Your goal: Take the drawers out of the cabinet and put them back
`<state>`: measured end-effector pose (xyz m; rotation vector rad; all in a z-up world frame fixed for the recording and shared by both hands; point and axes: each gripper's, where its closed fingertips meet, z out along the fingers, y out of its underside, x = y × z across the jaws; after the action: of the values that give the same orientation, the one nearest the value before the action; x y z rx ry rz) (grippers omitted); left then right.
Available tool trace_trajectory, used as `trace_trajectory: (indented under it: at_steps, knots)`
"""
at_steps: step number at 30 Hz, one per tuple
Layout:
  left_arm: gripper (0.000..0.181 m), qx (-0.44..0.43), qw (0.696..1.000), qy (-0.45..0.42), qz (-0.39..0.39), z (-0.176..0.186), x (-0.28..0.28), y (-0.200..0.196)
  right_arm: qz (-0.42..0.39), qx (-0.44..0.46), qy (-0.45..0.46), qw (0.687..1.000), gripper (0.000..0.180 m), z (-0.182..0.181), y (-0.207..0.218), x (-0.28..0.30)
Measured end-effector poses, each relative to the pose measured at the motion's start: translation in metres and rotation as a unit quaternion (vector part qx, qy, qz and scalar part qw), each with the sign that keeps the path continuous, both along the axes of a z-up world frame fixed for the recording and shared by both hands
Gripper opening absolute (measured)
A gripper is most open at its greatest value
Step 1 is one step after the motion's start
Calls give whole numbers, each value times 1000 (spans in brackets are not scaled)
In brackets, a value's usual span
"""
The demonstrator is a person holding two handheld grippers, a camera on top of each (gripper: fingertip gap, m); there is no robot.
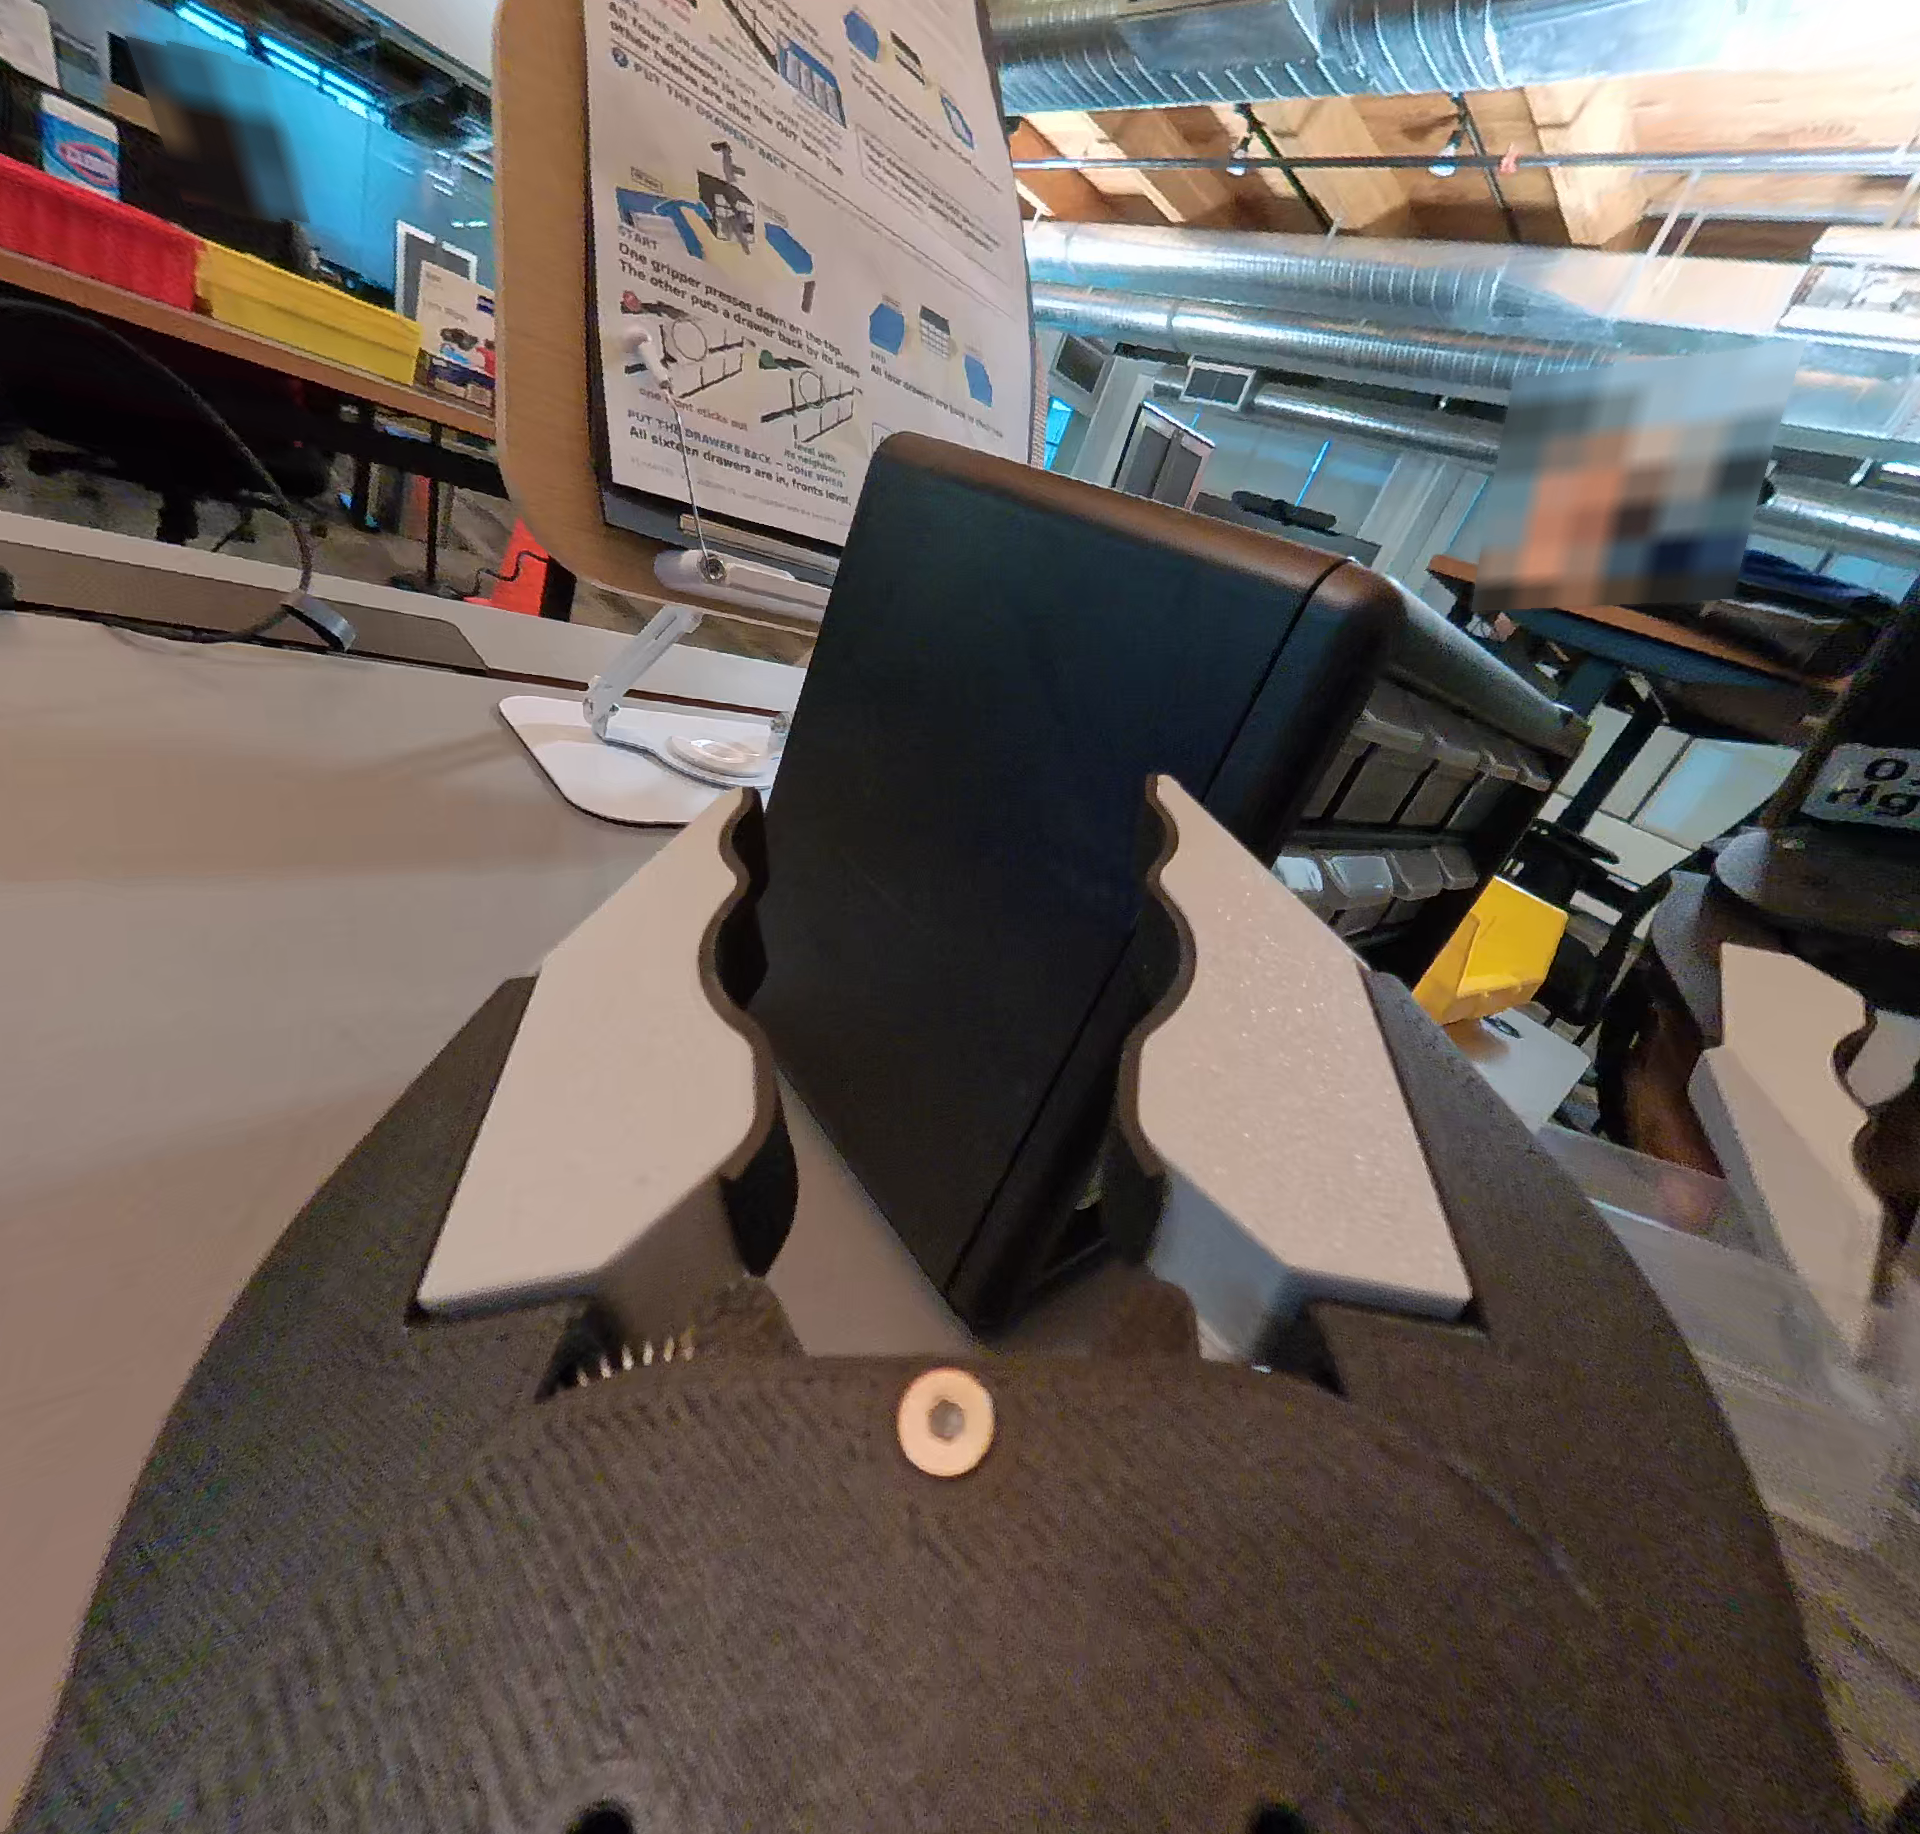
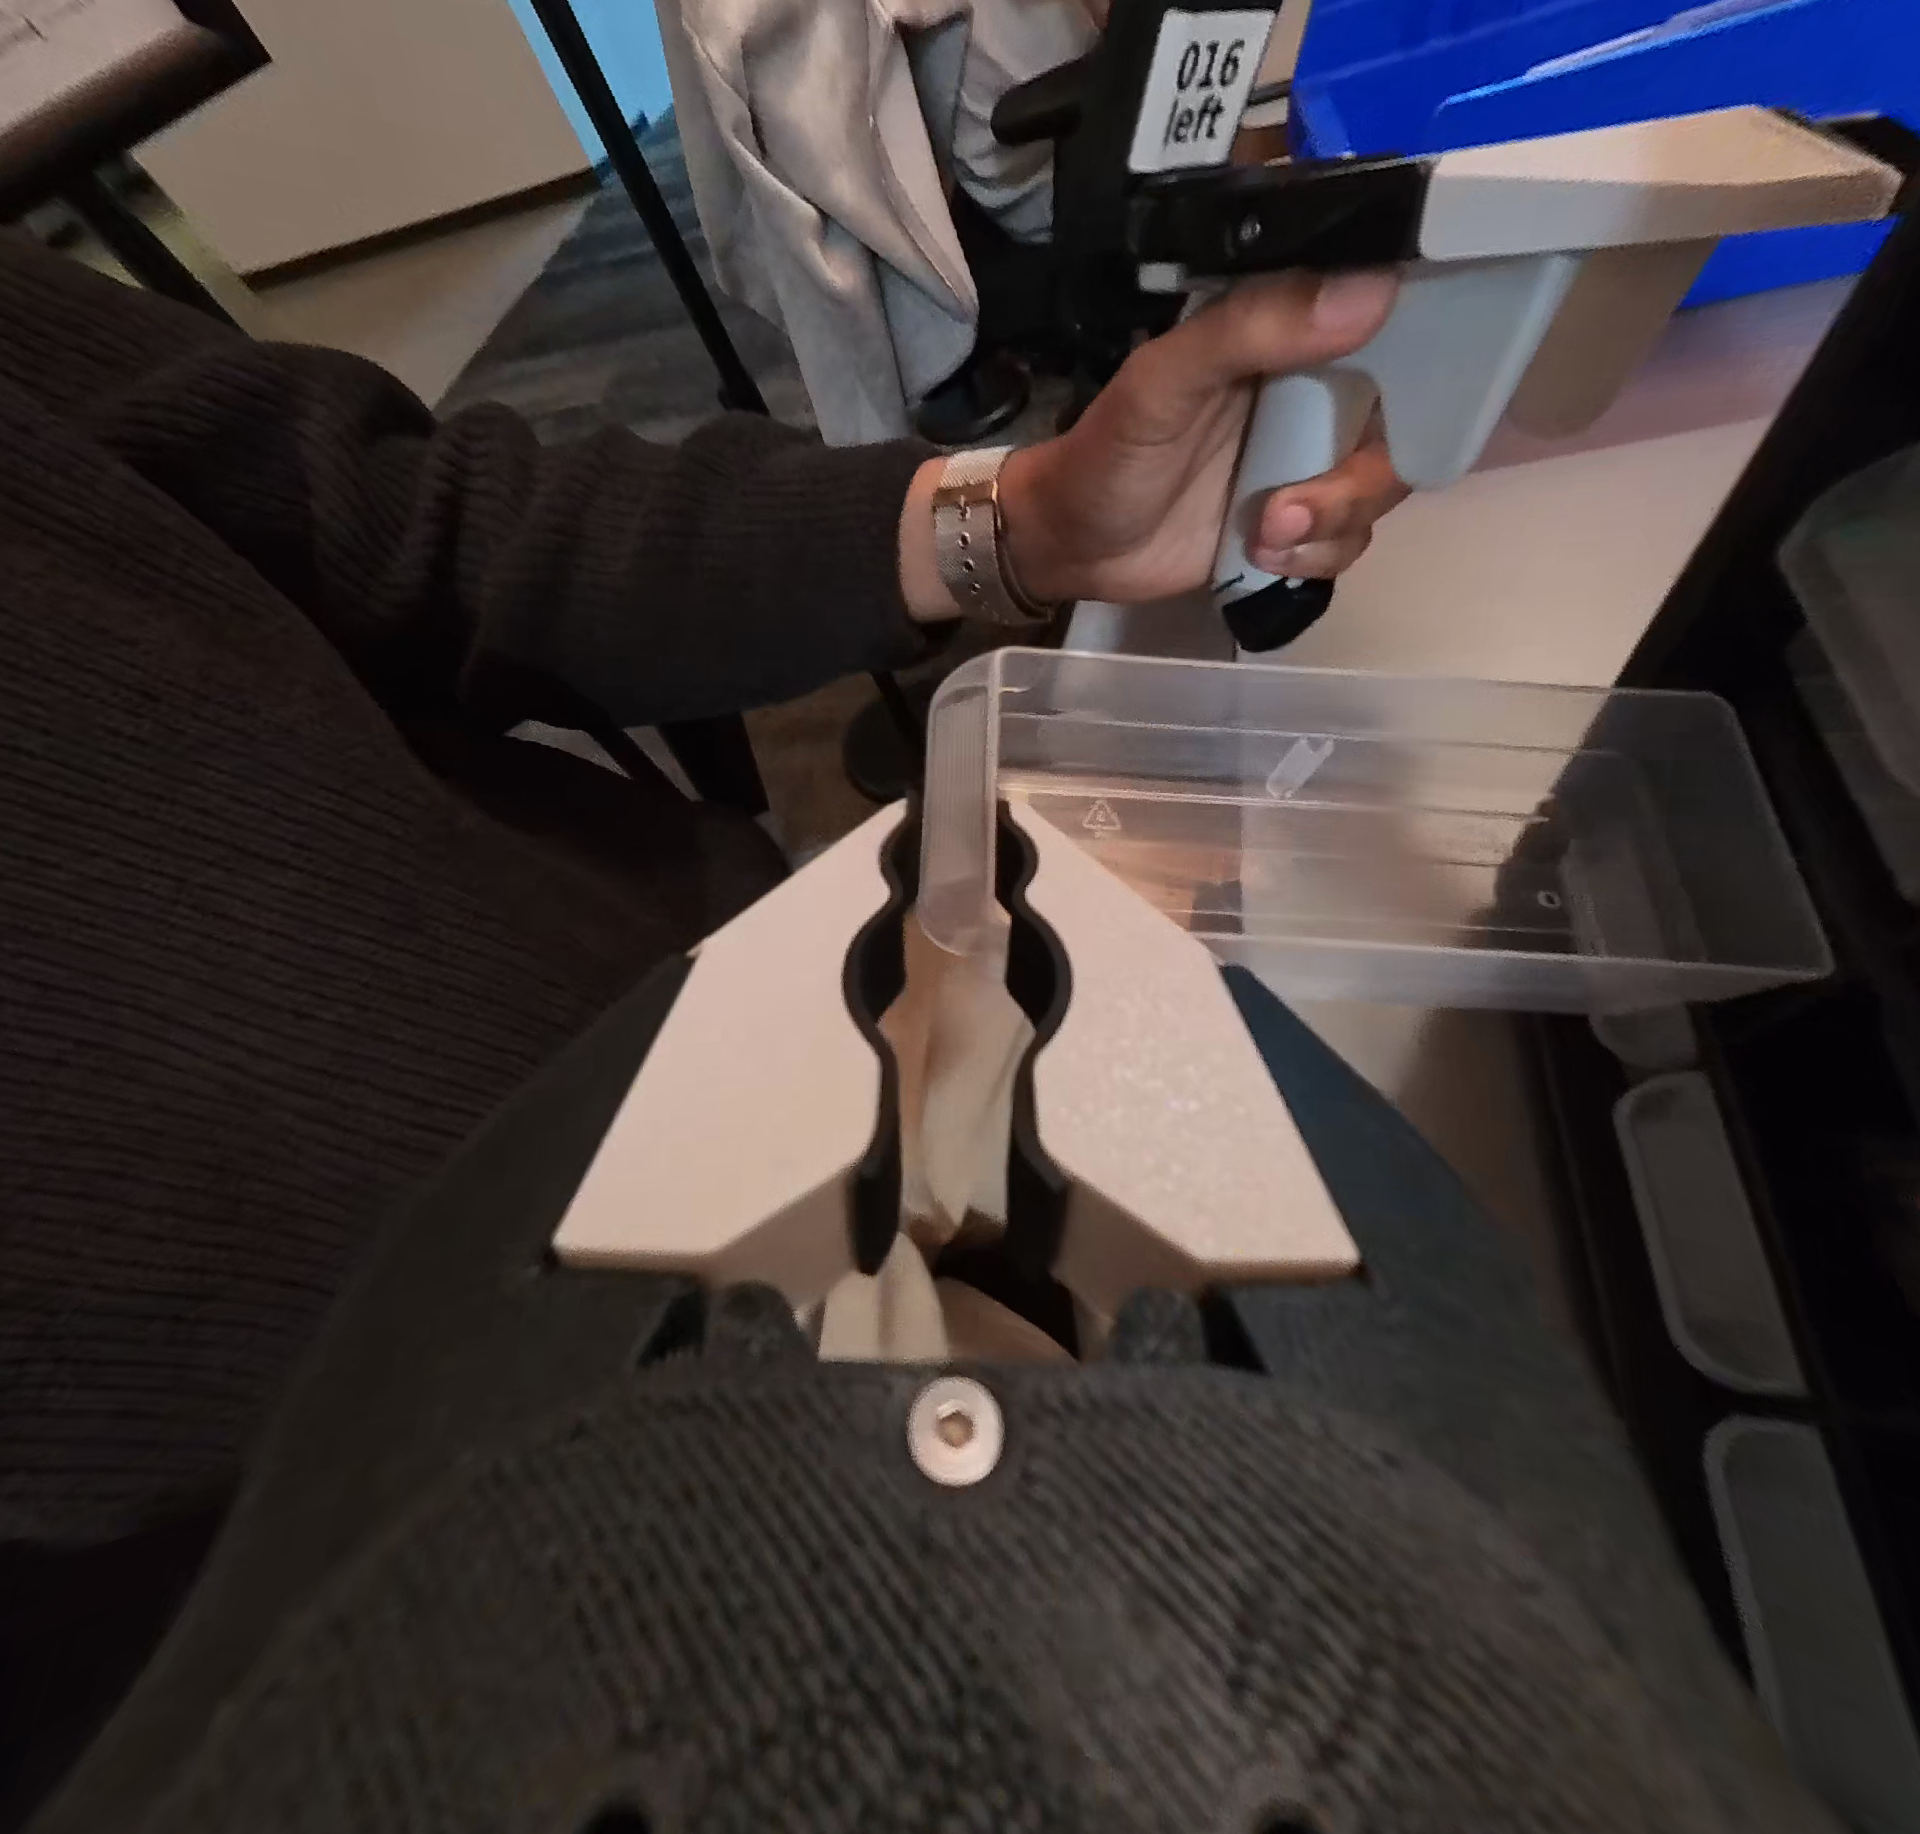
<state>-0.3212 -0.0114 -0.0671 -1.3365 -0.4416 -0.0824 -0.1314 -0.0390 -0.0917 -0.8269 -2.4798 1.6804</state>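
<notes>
The black cabinet [image 1: 1039, 797] stands on the table, its side panel facing my left wrist view. My left gripper [image 1: 951, 792] is open, with the jaws on either side of the cabinet's near edge. Rows of drawers [image 1: 1392, 776] sit in the cabinet's front. My right gripper [image 2: 958, 818] is shut on the front tab of a clear plastic drawer [image 2: 1351, 828]. It holds the drawer in the air just left of the cabinet front [image 2: 1766, 1161]. The drawer looks empty. Grey drawer fronts [image 2: 1704, 1234] remain in the cabinet.
A poster stand [image 1: 790, 226] rises behind the cabinet. A yellow bin [image 1: 1486, 953] lies past its front, and a blue bin [image 2: 1558, 39] beyond it. A person's hand [image 2: 1143, 454] holds the left gripper's handle above the drawer. The beige table [image 1: 260, 849] stretches left.
</notes>
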Motion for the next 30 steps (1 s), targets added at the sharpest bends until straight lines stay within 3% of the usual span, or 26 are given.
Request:
trace_trajectory:
  at_steps: [10, 25, 27, 30]
  knots:
    - [60, -72, 990, 113, 48, -5, 8, 7, -16, 29, 18, 999, 12, 3, 4, -9]
    - [63, -64, 993, 91, 41, -6, 6, 8, -87, 165, 82, 979, 14, -43, 23, -41]
    - [63, -65, 993, 91, 41, -7, 6, 8, -111, 173, 107, 973, 39, -40, 26, -49]
    - [64, -66, 993, 90, 41, -7, 6, 8, -92, 167, 131, 973, 48, -35, 22, -44]
